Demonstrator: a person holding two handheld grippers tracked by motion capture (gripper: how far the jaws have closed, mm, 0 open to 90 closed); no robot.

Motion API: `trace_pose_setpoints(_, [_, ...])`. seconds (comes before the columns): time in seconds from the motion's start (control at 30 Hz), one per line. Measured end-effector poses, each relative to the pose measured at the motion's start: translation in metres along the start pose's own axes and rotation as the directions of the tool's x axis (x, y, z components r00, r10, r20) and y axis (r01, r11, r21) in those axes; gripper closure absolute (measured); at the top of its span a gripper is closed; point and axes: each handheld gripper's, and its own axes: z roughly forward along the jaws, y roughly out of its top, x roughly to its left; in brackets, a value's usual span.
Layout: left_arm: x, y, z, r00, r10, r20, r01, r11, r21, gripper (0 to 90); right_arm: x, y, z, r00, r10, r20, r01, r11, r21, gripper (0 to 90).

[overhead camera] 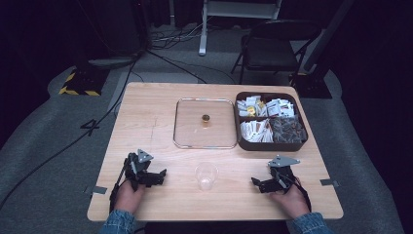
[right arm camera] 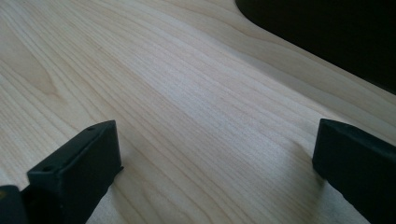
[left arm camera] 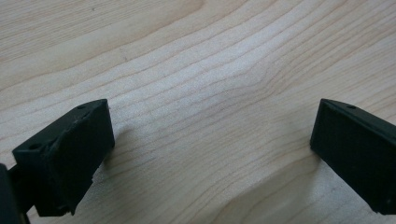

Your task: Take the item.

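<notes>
Blocky black left tool [left arm camera: 212,154] gapes over grained wooden table [left arm camera: 210,70].

A square clear glass lid [overhead camera: 205,123] with a small brass knob [overhead camera: 206,118] lies flat on the light wooden counter [overhead camera: 146,117]. A black folding chair [overhead camera: 271,48] stands beyond the counter.

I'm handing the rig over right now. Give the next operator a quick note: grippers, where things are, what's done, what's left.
Left gripper: open, holding nothing, resting on the table at the near left.
Right gripper: open, holding nothing, near right.
Clear plastic cup: upright between the two grippers, looks empty.
Glass lid: lying flat mid-table, left of the brown box.
Box: open, compartments full of packets.
Done: lid is off.
Left: probably a packet goes to the cup; nothing gripped yet.
</notes>
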Motion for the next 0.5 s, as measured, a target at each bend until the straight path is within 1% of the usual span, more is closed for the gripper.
trace_pose_setpoints(0.1, [0.0001, 0.0, -0.0001, 1.0, 0.002, -0.001, -0.002, 1.0, 0.0, 0.1, 0.0, 0.0001, -0.0001, 1.0, 0.0, 0.001, 0.0, 1.0, 0.0, 1.6])
trace_pose_setpoints(0.13, [0.0, 0.0, 0.0, 1.0, 0.0, 0.0, 0.0, 1.0, 0.0, 0.0, -0.0007, 0.0001, -0.001, 1.0, 0.002, 0.006, -0.002, 1.0, 0.0, 4.2])
trace_pose_setpoints(0.17, [0.0, 0.0, 0.0, 1.0, 0.0, 0.0, 0.0, 1.0, 0.0, 0.0, -0.0007, 0.0001, -0.001, 1.0, 0.002, 0.006, -0.002, 1.0, 0.0, 4.2])
trace_pose_setpoints(0.23, [0.0, 0.0, 0.0, 1.0, 0.0, 0.0, 0.0, 1.0, 0.0, 0.1, -0.0019, 0.0, -0.0024, 0.9999, 0.007, 0.012, -0.007, 1.0, -0.007, 8.5])
trace_pose_setpoints(0.27, [0.0, 0.0, 0.0, 1.0, 0.0, 0.0, 0.0, 1.0, 0.0, 0.1, -0.0019, 0.0, -0.0024, 0.9999, 0.007, 0.012, -0.007, 1.0, -0.007, 8.5])
trace_pose_setpoints(0.3, [0.0, 0.0, 0.0, 1.0, 0.0, 0.0, 0.0, 1.0, 0.0, 0.1, -0.0023, 0.0001, -0.0027, 0.9999, 0.009, 0.01, -0.008, 0.9999, -0.009, 10.5])
trace_pose_setpoints(0.33, [0.0, 0.0, 0.0, 1.0, 0.0, 0.0, 0.0, 1.0, 0.0, 0.0, -0.0019, 0.0003, -0.0041, 1.0, 0.003, 0.004, -0.002, 0.9999, -0.016, 16.6])
trace_pose_setpoints(0.43, [0.0001, 0.0001, -0.0001, 1.0, 0.002, -0.002, -0.002, 1.0, 0.001, 0.1, -0.0009, 0.0008, -0.0042, 1.0, 0.004, 0.002, -0.004, 0.9998, -0.018, 18.5])
trace_pose_setpoints(0.47, [0.0, 0.0, 0.0, 1.0, 0.0, 0.0, 0.0, 1.0, 0.0, 0.1, -0.0005, 0.0017, -0.0048, 0.9999, 0.009, -0.012, -0.009, 0.9998, -0.02, 22.6])
trace_pose_setpoints(0.5, [0.0, 0.0, 0.0, 1.0, 0.0, 0.0, 0.0, 1.0, 0.0, 0.1, -0.0005, 0.0017, -0.0048, 0.9999, 0.009, -0.012, -0.009, 0.9998, -0.02, 22.6])
